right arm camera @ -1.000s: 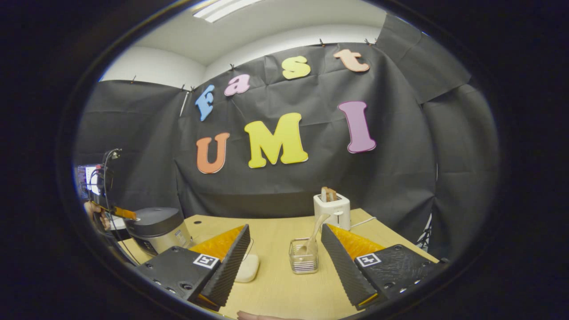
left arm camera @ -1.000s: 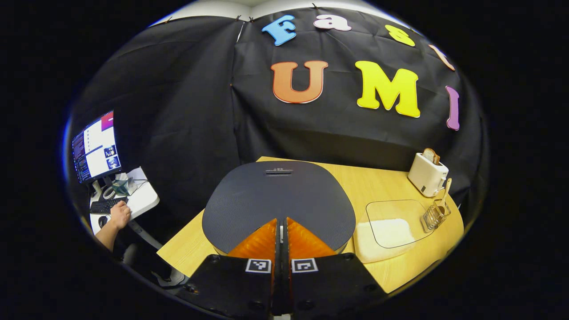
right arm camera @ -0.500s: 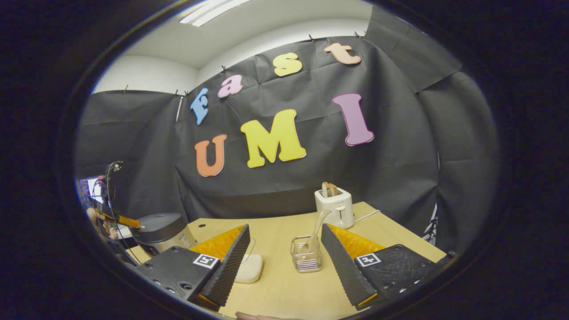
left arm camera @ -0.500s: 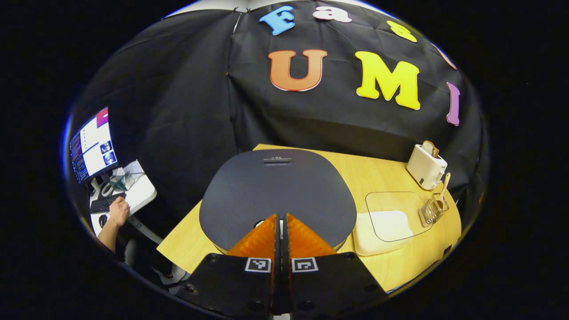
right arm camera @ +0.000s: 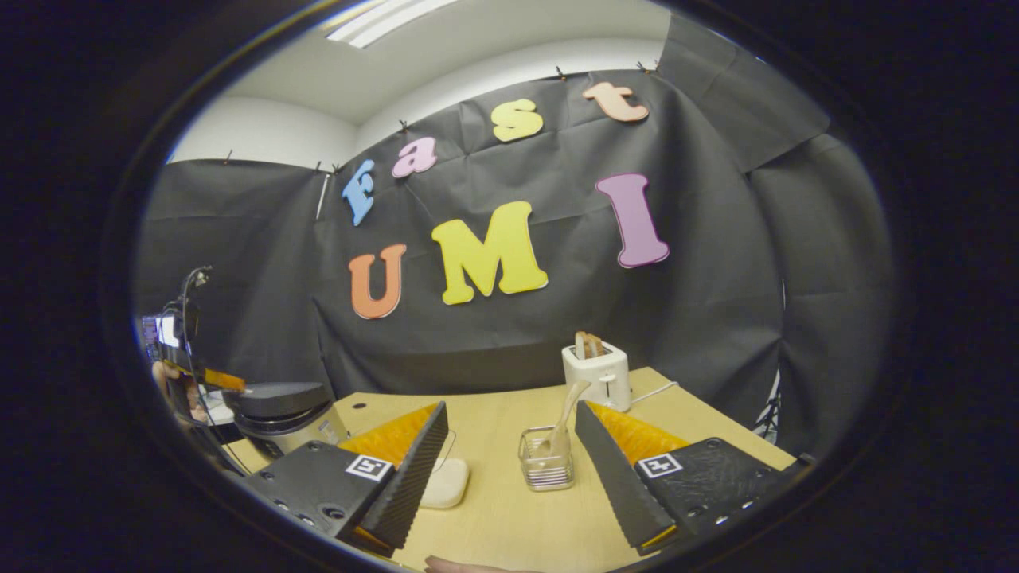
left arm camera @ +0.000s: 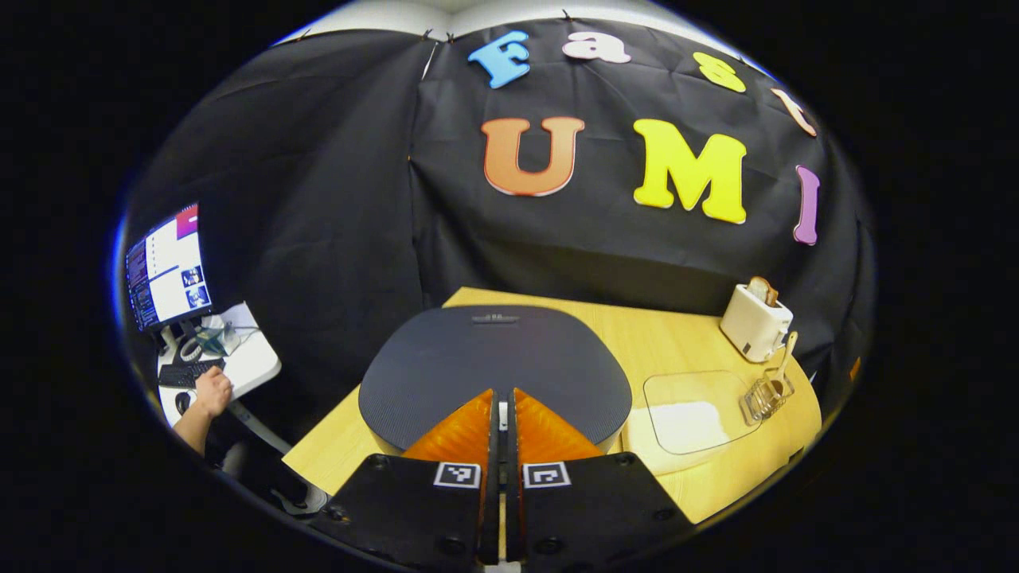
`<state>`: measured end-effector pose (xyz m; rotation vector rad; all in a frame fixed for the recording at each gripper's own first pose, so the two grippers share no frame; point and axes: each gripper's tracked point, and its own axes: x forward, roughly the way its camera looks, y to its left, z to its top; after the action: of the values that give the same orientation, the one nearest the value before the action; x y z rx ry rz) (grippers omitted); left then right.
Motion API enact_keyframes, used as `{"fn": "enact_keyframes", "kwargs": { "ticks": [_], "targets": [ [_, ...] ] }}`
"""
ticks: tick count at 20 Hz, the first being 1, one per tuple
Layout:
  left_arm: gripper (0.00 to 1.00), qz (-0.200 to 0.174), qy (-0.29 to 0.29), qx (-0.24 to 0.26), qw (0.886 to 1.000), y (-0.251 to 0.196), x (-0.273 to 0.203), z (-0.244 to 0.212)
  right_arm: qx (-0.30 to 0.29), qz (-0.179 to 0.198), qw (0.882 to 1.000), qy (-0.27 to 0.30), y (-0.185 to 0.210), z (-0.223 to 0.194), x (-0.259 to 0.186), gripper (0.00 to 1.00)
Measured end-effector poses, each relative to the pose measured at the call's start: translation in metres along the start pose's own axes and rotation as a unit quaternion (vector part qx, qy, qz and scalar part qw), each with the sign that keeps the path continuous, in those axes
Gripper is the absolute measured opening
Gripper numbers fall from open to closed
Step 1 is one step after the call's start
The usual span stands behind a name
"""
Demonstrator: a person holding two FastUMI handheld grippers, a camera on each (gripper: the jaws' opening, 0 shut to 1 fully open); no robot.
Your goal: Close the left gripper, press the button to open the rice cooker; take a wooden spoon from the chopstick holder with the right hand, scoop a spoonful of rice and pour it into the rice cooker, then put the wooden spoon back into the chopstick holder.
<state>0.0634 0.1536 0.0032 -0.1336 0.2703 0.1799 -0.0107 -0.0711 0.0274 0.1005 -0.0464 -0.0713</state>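
The left gripper (left arm camera: 499, 406), fingers pressed together, sits at the near edge of the dark rice cooker (left arm camera: 493, 362) lid. The right gripper (right arm camera: 509, 434), fingers spread wide, hovers over a wooden surface (right arm camera: 509, 509) walled by black cloth. Beyond its fingers, a clear chopstick holder (right arm camera: 545, 468) contains the wooden spoon (right arm camera: 564, 418).

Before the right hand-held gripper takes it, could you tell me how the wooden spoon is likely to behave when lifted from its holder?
The wooden spoon looks stiff and probably light. It leans loosely in the clear holder, so it should slide out easily, though that small holder might tip if dragged.
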Motion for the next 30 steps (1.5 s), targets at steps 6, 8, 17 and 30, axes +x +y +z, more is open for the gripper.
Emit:
{"fn": "enact_keyframes", "kwargs": {
  "ticks": [6, 8, 17, 30],
  "targets": [
    [0.77, -0.015, -0.083, -0.003, 0.996, -0.025, -0.031, 0.052, 0.007, -0.011, 1.0, 0.015, -0.014, -0.008, 0.008, 0.96],
    [0.98, -0.011, -0.099, 0.002, 0.995, -0.027, -0.04, 0.052, 0.009, -0.003, 1.0, 0.016, -0.012, -0.008, 0.012, 0.96],
    [0.98, -0.04, -0.144, 0.035, 0.988, -0.061, -0.067, 0.011, 0.056, -0.024, 0.995, 0.081, -0.022, -0.058, 0.054, 0.96],
    [0.98, -0.076, -0.156, 0.032, 0.984, -0.062, -0.086, -0.016, 0.098, -0.073, 0.973, 0.196, -0.085, -0.111, 0.232, 0.92]
  ]
}}
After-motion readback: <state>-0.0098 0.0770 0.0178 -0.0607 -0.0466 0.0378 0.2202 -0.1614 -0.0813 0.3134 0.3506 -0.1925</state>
